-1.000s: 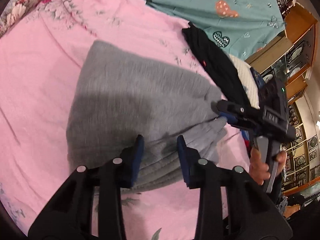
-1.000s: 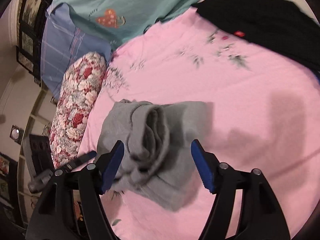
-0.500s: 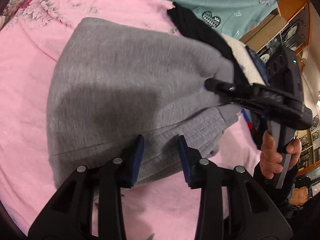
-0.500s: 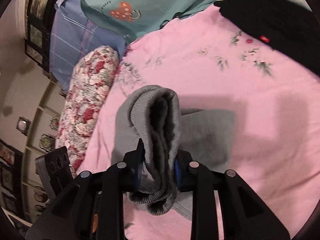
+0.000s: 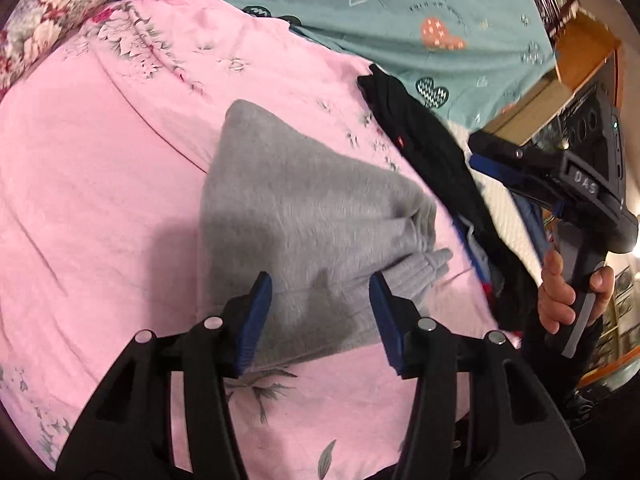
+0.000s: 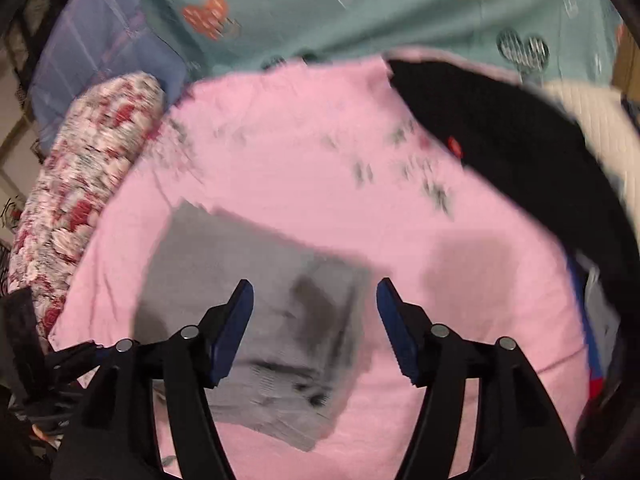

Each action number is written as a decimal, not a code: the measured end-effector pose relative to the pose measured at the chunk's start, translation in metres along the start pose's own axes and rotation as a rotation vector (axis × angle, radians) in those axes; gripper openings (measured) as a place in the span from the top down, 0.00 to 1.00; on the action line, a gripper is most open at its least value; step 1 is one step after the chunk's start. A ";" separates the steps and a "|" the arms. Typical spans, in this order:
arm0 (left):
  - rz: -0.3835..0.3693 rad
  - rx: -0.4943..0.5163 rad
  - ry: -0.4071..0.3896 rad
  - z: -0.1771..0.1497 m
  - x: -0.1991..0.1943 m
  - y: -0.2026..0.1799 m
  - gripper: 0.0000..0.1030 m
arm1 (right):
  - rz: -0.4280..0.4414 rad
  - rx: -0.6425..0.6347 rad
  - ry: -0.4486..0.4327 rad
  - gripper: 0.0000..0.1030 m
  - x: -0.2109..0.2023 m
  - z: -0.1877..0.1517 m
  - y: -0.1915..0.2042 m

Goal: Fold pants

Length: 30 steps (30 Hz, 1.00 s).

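The grey pants [image 5: 304, 216] lie folded into a compact bundle on the pink floral bedsheet [image 5: 100, 184]. My left gripper [image 5: 320, 312] is open and empty, its jaws just above the bundle's near edge. My right gripper [image 6: 314, 320] is open and empty, above the same grey pants [image 6: 248, 304], which look blurred in the right wrist view. The right gripper also shows in the left wrist view [image 5: 496, 164], held up to the right of the bundle, apart from it.
A black garment [image 5: 432, 152] lies on the sheet to the right of the pants, with white and blue clothes [image 5: 508, 216] beside it. A teal heart-print blanket [image 5: 400, 12] covers the far side. A floral bolster pillow [image 6: 80, 168] lies at the left. Wooden furniture [image 5: 580, 56] stands far right.
Both grippers have opened and let go of the grey pants. The bundle has dropped onto the sheet. Both grippers have lifted back from it.
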<state>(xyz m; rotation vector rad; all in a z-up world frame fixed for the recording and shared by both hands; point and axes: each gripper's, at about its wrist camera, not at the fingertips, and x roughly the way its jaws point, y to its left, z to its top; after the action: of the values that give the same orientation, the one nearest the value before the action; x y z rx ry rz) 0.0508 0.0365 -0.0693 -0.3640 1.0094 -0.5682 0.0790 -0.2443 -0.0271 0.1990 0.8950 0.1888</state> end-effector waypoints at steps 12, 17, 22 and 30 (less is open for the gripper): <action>0.034 0.032 0.140 -0.005 0.044 0.010 0.94 | 0.069 -0.298 0.343 0.94 0.158 0.047 0.147; 0.033 0.031 0.144 -0.002 0.047 0.015 0.94 | -0.021 -0.275 0.416 0.94 0.201 0.040 0.142; 0.034 0.059 0.132 -0.001 0.039 0.011 0.94 | -0.033 -0.281 0.409 0.94 0.207 0.039 0.142; 0.097 0.013 -0.081 0.016 -0.042 0.041 0.13 | 0.009 -0.268 0.105 0.15 0.074 0.051 0.119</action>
<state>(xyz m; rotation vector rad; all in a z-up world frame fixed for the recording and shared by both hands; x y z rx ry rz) 0.0587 0.0948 -0.0543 -0.3220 0.9398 -0.4690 0.1547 -0.1154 -0.0223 -0.0567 0.9630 0.3277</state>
